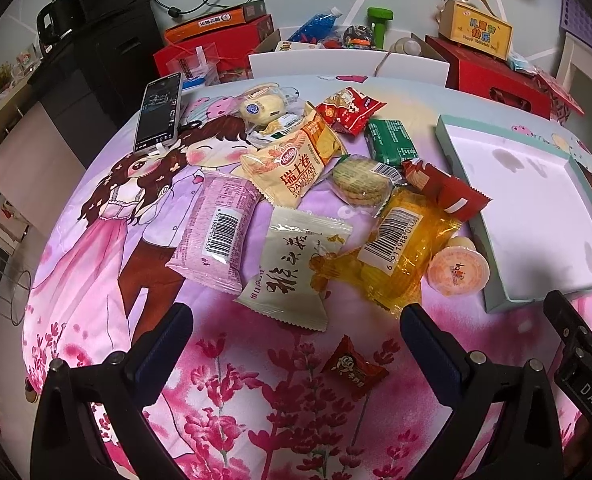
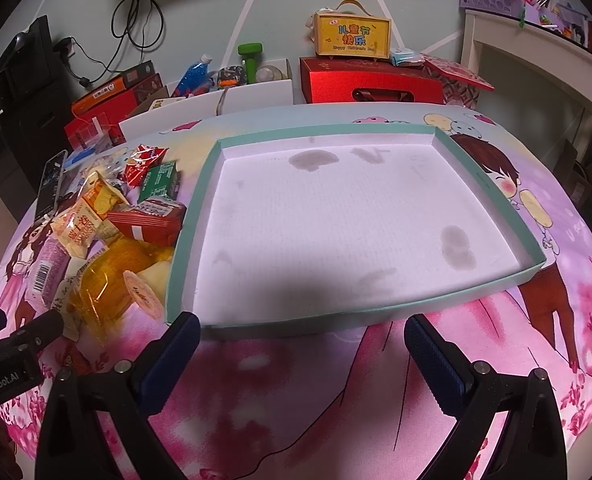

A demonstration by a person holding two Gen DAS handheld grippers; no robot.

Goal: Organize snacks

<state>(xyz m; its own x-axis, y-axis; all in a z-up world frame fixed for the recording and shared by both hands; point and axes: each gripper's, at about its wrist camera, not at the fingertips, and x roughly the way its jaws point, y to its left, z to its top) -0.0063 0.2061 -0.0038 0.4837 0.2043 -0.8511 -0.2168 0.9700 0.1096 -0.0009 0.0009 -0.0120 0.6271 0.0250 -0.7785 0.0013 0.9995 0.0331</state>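
Tablecloth (image 1: pixel 95 280): small red candy (image 1: pixel 354 366) only in left view.

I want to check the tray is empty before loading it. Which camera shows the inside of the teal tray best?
The right wrist view: the teal tray fills the frame, its whole white floor visible, stained but holding no snacks. The left wrist view shows the tray only at the right edge, partly cut off.
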